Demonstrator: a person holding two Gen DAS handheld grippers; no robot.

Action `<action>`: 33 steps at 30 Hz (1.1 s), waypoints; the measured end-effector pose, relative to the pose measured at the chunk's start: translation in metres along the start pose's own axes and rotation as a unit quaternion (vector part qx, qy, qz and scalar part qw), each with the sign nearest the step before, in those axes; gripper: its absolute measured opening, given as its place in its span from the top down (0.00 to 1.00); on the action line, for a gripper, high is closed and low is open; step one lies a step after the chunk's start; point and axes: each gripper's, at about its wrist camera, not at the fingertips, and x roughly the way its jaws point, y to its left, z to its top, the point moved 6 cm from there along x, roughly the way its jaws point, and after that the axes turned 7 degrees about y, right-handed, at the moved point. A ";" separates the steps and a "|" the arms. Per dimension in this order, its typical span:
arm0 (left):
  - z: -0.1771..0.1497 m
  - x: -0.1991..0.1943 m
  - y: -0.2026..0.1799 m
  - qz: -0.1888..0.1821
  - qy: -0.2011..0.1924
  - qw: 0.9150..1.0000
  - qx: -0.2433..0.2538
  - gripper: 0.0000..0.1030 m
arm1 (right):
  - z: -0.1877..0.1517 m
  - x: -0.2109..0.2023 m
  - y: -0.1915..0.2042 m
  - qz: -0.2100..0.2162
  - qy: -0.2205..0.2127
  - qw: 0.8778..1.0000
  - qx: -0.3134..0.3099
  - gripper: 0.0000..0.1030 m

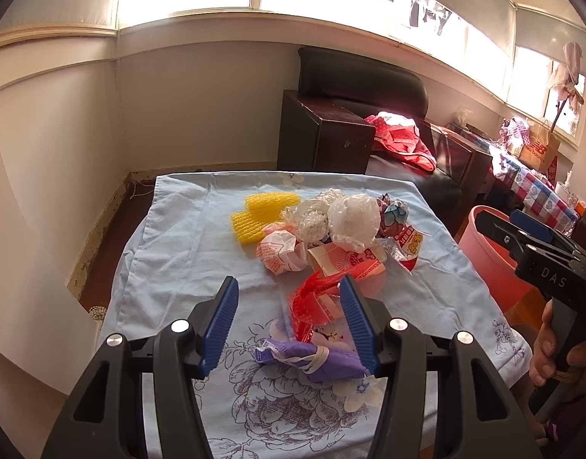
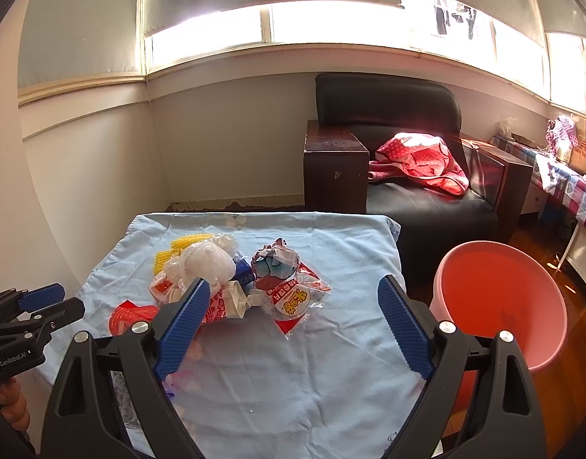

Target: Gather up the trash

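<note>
On blue cloth point(image 1: 170, 252), purple mask point(image 1: 312, 357) lies between spread left gripper point(image 1: 289, 325); right gripper point(image 2: 296, 325) spread.

A heap of trash is seen on the blue-clothed surface point(image 2: 293, 382). Yellow foam netting point(image 1: 260, 212) lies at its far left, touching crumpled clear bags point(image 1: 352, 222). A red-and-white snack wrapper point(image 2: 293, 302) lies flat at the right. A red net bag point(image 1: 315, 300) and a purple mask point(image 1: 312, 357) lie nearest. A pink bin point(image 2: 499, 298) stands beside the surface, tilted, mouth open.
</note>
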 end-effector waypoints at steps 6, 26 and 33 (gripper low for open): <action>-0.009 0.012 -0.015 -0.019 0.019 0.999 0.024 0.50 | -0.006 0.006 0.000 0.008 0.011 1.000 0.003 0.12; -0.012 0.058 -0.024 -0.041 0.049 0.997 0.041 0.48 | -0.019 0.028 0.001 0.033 0.040 0.999 -0.001 0.13; -0.013 0.069 -0.020 -0.053 0.055 0.997 0.031 0.94 | -0.013 0.039 -0.003 0.045 0.048 0.998 0.004 0.13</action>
